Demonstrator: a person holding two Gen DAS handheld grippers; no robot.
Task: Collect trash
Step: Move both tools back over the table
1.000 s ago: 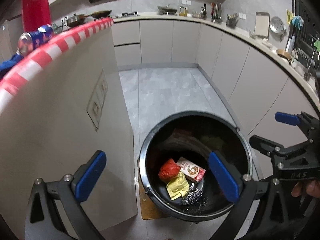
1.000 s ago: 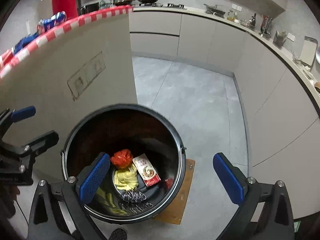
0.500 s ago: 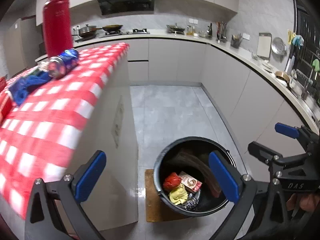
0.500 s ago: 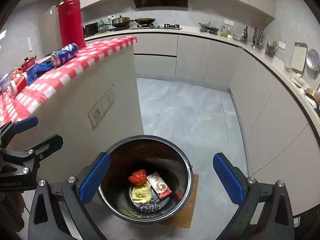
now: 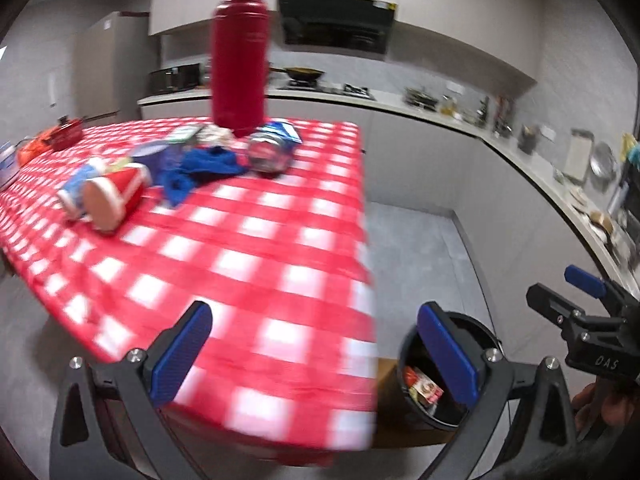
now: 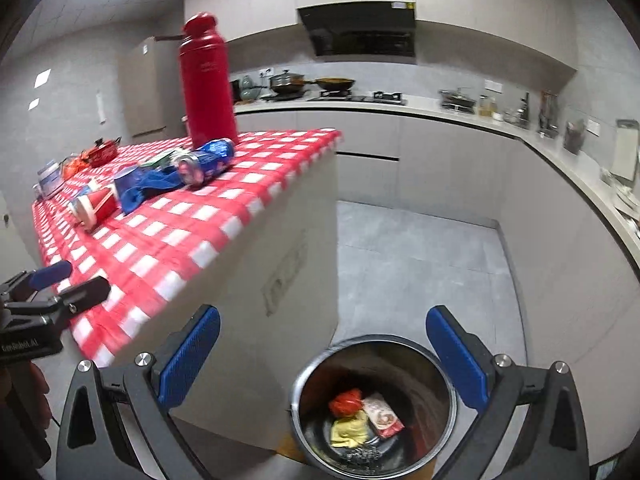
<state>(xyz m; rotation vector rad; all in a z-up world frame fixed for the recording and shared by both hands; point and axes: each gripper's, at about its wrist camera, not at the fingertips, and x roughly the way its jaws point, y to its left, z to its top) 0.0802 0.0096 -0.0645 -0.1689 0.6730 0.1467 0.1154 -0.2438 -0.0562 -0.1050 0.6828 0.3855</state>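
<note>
Red-and-white checked cloth covers the desk (image 5: 256,264), which fills the left and centre of the left wrist view. Your left gripper (image 5: 316,356) hangs above its near edge with the jaws spread wide and nothing between them. Your right gripper (image 6: 324,360) is likewise wide open and empty, poised over the black trash bin (image 6: 374,408) at the lower centre of the right wrist view.

The bin stands on the floor beside the desk's end panel. It already holds a red crumpled wrapper (image 6: 345,401), a yellow rag (image 6: 350,430), a small printed carton (image 6: 383,420) and a steel scourer (image 6: 362,456).

The remaining trash lies in a cluster at the upper left of both frames: a tipped blue drink can (image 5: 272,150), a crumpled blue cloth (image 5: 200,172), and a red paper cup (image 5: 114,196) on its side with a second, blue-sided cup (image 5: 76,190) just beside it. A tall red flask (image 5: 239,56) stands upright behind the can; it does not look like trash.

The step in hand appears to be the return from bin to desk for another pick. The next move calls for reaching well across the cloth. The can and cups look likely to roll, so set the jaws across their width, and steer clear of the flask.
</note>
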